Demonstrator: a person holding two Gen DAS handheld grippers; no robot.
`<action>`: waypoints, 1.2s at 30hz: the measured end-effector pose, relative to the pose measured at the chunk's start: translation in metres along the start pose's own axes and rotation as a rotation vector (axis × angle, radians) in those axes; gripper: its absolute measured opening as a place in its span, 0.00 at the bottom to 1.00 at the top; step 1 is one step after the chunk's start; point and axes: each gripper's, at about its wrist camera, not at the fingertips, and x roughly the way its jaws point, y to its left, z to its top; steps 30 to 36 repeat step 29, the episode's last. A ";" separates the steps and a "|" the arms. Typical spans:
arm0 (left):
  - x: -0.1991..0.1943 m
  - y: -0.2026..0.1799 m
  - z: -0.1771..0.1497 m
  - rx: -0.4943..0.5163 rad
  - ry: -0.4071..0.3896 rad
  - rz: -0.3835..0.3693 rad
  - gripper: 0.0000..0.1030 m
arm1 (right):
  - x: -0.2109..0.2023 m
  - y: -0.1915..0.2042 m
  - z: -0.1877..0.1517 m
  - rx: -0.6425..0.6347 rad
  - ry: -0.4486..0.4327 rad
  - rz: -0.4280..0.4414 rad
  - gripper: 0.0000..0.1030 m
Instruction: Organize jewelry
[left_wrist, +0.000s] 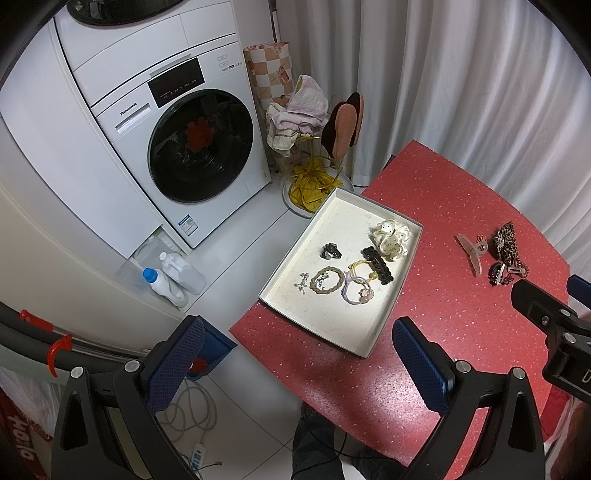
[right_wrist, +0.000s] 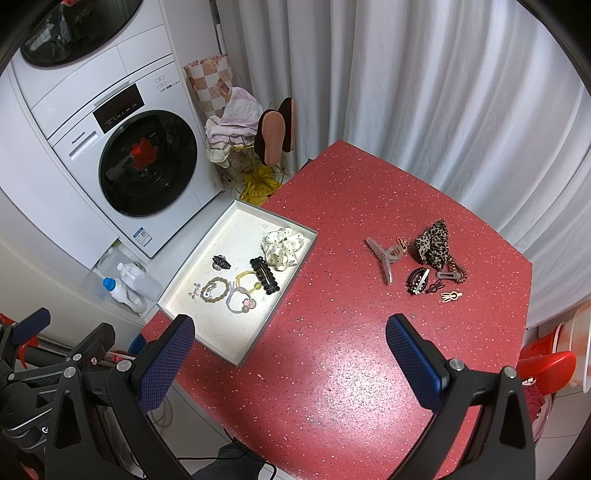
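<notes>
Judging task roughly half done — tray (right_wrist: 207, 236) at table's (right_wrist: 332, 369) left edge holds scrunchie, ties, clips; leopard scrunchie (right_wrist: 434, 245), claw clip (right_wrist: 384, 256), small clips wait near right edge. My left gripper (left_wrist: 299, 358) and right gripper (right_wrist: 291, 354) both spread, empty.

- I can read "Panasonic" on the front of the white washing machine (left_wrist: 162, 147), just left of its dark display panel (left_wrist: 176, 82).
- The small blue-and-white sticker (left_wrist: 188, 224) near the machine's lower edge carries print too small for me to read.
</notes>
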 end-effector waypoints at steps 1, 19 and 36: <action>0.000 0.001 -0.001 -0.002 0.000 0.001 0.99 | 0.000 0.000 0.000 0.000 0.000 0.000 1.00; 0.001 0.003 -0.002 -0.006 0.002 0.001 0.99 | 0.000 0.002 -0.001 0.001 0.001 -0.001 1.00; 0.002 0.004 -0.005 -0.009 0.001 0.009 0.99 | 0.001 0.002 -0.001 0.002 0.002 0.000 1.00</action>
